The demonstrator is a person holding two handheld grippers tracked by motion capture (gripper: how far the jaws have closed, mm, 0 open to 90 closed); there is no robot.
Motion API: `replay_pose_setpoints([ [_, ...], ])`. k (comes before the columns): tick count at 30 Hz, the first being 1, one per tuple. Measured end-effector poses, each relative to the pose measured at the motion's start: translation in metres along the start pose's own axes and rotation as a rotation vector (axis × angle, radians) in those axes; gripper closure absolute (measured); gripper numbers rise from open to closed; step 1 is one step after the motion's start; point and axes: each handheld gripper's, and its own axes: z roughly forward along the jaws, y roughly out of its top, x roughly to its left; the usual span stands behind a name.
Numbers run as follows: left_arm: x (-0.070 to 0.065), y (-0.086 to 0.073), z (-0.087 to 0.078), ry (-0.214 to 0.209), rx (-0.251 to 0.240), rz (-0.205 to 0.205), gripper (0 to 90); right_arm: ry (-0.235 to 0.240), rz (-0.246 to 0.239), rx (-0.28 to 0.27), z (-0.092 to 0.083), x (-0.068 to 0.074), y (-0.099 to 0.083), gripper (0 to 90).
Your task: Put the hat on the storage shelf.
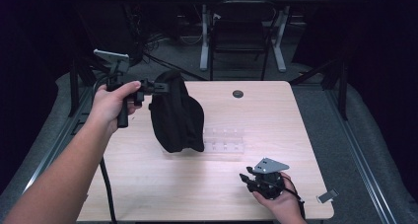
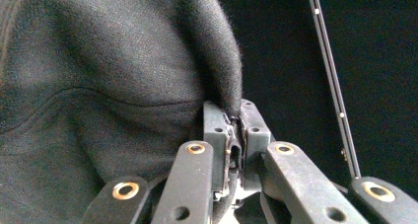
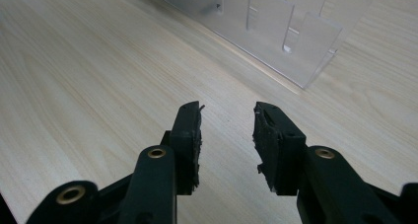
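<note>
A black fabric bag (image 1: 176,116) hangs above the left part of the wooden table (image 1: 148,184), held up by its top edge. My left gripper (image 1: 158,87) is shut on that edge; in the left gripper view the cloth (image 2: 98,86) is pinched between the closed jaws of that gripper (image 2: 235,120). A clear plastic divided organiser (image 1: 224,140) lies on the table just right of the bag, and its walls (image 3: 276,31) show ahead of my right gripper. My right gripper (image 1: 245,179) rests low near the table's front right, open (image 3: 227,120) with nothing between its fingers.
A round dark grommet (image 1: 238,93) sits near the table's far edge. A small grey tag (image 1: 327,196) lies at the front right corner. A black chair (image 1: 241,31) and a white-legged desk stand beyond the table. A cable (image 1: 106,184) trails down from the left hand.
</note>
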Motion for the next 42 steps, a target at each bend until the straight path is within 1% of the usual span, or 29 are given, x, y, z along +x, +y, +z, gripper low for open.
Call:
replay_pose_setpoints([
  [4, -0.003, 0.001, 0.006, 0.014, 0.008, 0.013, 85.5, 0.001, -0.001, -0.005, 0.0, 0.0, 0.0, 62.9],
  [9, -0.008, 0.0, 0.012, 0.02, 0.018, 0.027, 85.5, 0.002, 0.002, -0.013, -0.001, 0.0, 0.002, 62.9],
  [14, -0.012, 0.0, 0.018, 0.024, 0.021, 0.038, 85.5, 0.003, -0.015, -0.011, 0.001, 0.003, 0.006, 62.8],
  [16, -0.013, 0.0, 0.02, 0.028, 0.016, 0.039, 85.4, 0.017, -0.018, -0.018, 0.001, 0.003, 0.01, 62.7],
  [19, -0.012, 0.0, 0.023, 0.021, 0.02, 0.038, 85.4, 0.024, -0.024, -0.029, 0.0, 0.005, 0.017, 63.2],
  [22, -0.012, 0.001, 0.027, 0.016, 0.014, 0.031, 85.4, 0.029, -0.032, -0.039, 0.0, 0.007, 0.024, 64.6],
  [24, -0.011, 0.001, 0.029, 0.012, 0.014, 0.031, 85.4, 0.02, -0.049, -0.041, -0.001, 0.008, 0.03, 65.3],
  [27, -0.011, 0.001, 0.032, 0.011, 0.014, 0.029, 85.4, 0.03, -0.054, -0.058, -0.001, 0.01, 0.04, 65.7],
  [28, -0.011, 0.001, 0.033, 0.011, 0.012, 0.029, 85.5, 0.027, -0.061, -0.063, -0.001, 0.011, 0.043, 66.0],
  [31, -0.011, 0.002, 0.036, 0.011, 0.006, 0.029, 85.5, 0.037, -0.078, -0.071, 0.0, 0.014, 0.053, 67.7],
  [38, -0.009, 0.0, 0.045, -0.005, 0.013, 0.032, 85.6, 0.069, -0.108, -0.064, 0.007, 0.021, 0.068, 72.5],
  [42, -0.009, -0.001, 0.049, 0.001, 0.016, 0.036, 85.7, 0.079, -0.122, -0.069, 0.01, 0.027, 0.075, 72.8],
])
